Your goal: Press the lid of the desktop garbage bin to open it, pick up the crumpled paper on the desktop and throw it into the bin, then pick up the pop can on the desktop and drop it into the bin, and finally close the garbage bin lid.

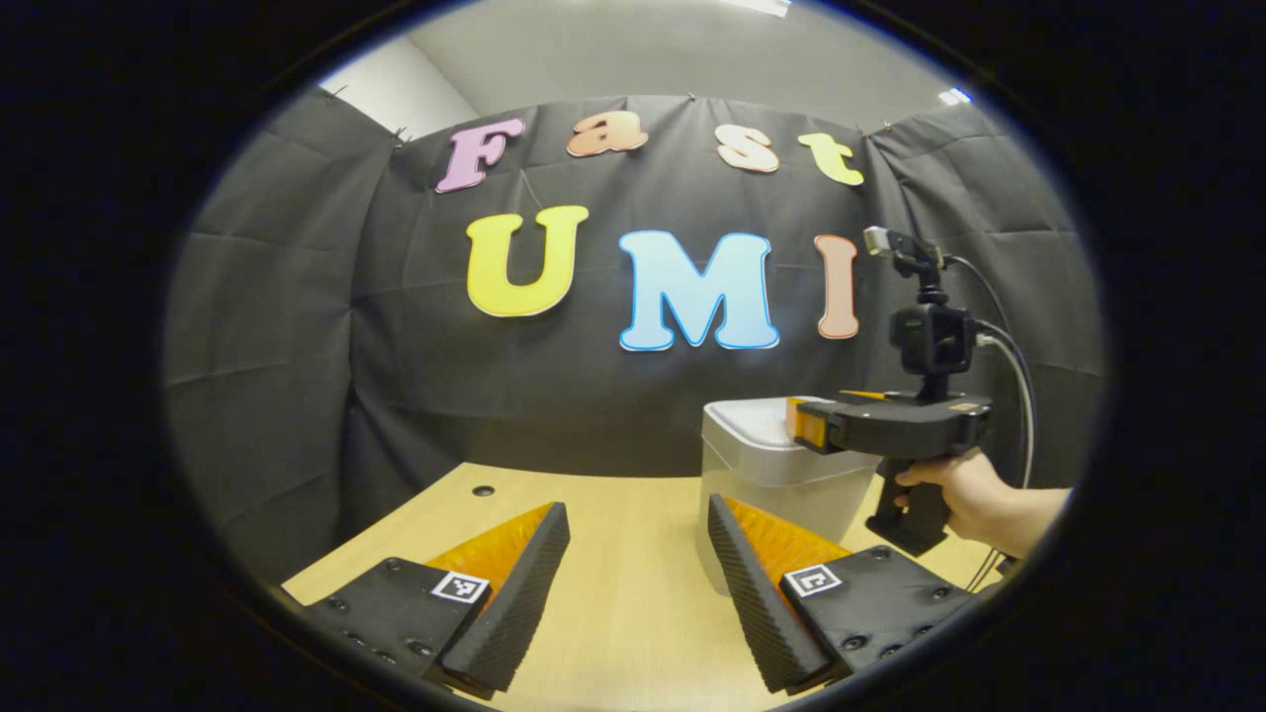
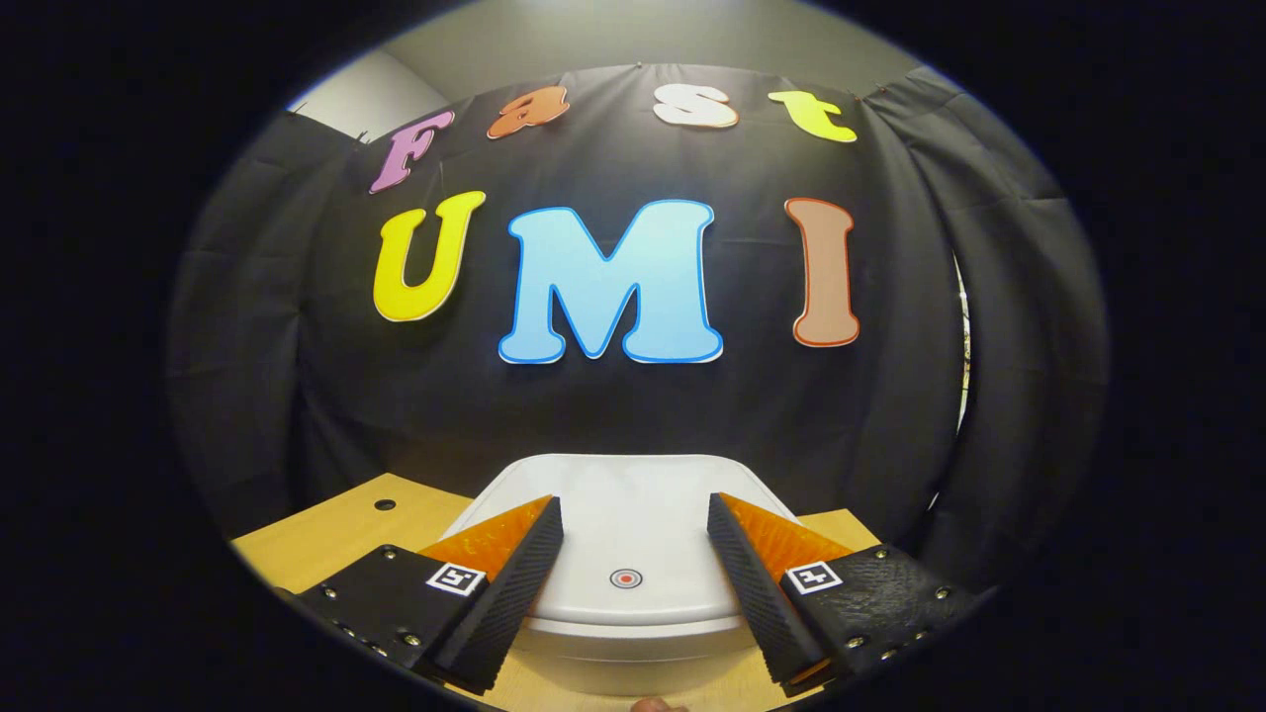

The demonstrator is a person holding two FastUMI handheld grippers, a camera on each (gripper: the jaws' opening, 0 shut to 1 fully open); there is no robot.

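Seen in the left gripper view: a pale wooden desktop [image 1: 633, 583] running back to the black cloth wall [image 1: 297, 326], with a small dark hole [image 1: 483, 490] in the wood at about 10 o'clock from the left gripper [image 1: 638, 544]. Left gripper released, fingers spread wide over bare wood, nothing between them, nothing touched. At about 2 o'clock, a white garbage bin [image 1: 762, 475] standing upright on the desktop, lid [image 1: 750, 425] down, contents hidden. Right finger of the left gripper partly masking the bin's lower left corner. Over the bin's right side, the right gripper [image 1: 806, 425], held level by a hand [image 1: 964, 494] around its grip, a small camera [image 1: 930, 336] on a post above it and cables [image 1: 1009, 356] trailing down behind; jaw gap hard to judge from this side-on angle. Seen in the right gripper view: right gripper [image 2: 633, 554] released, fingers spread and poised just above the white lid [image 2: 633, 494], one finger over each side of it; contact with the lid not possible to tell. A small red-ringed press button [image 2: 625, 578] on the lid at 6 o'clock, midway between the fingers and near the front edge. Lid closed flat on the bin body [image 2: 623, 653]. Wooden desktop [image 2: 336, 534] showing at 9 o'clock, with the same small hole [image 2: 385, 504].
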